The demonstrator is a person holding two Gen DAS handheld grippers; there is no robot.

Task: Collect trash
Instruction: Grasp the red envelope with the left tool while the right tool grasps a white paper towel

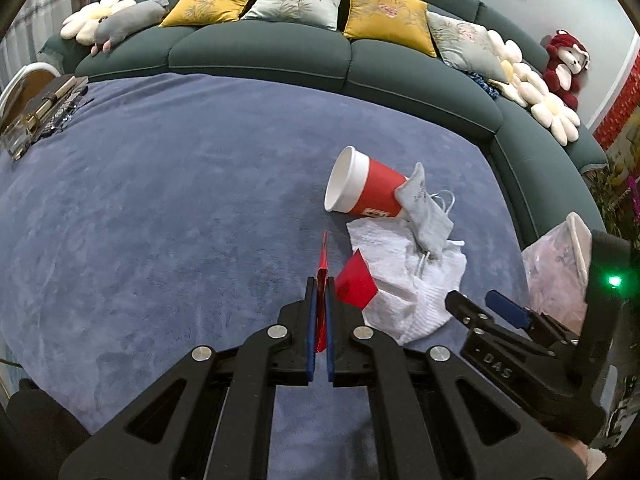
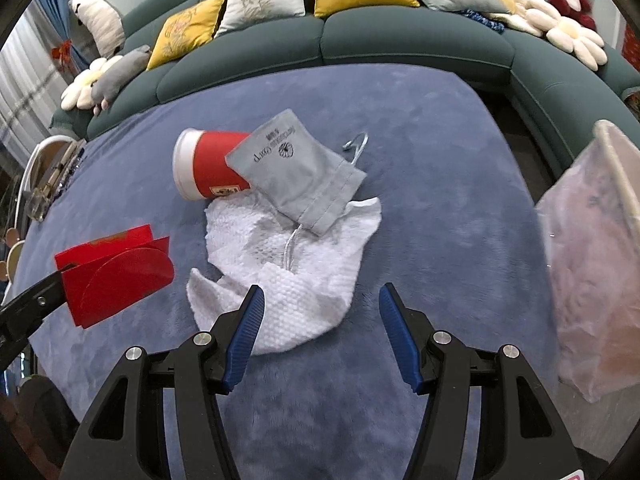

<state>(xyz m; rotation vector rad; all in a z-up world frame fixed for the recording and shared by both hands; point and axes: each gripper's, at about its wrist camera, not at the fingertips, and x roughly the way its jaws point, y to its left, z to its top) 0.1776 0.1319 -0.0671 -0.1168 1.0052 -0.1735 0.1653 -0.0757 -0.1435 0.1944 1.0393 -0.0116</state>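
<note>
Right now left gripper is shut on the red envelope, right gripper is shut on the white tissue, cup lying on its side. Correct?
Not quite. The right gripper is open, its fingers spread above the white tissue, as the right wrist view shows. The left gripper is shut on the red envelope, and the cup lies on its side.

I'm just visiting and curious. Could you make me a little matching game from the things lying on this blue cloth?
Things:
1. red envelope
2. paper cup
3. grey pouch
4. white tissue

States:
A. lying on its side
B. spread flat under the pouch's lower end
C. clamped in the left gripper
D. leaning on the cup

Pairs: 1-C, 2-A, 3-D, 4-B
</note>
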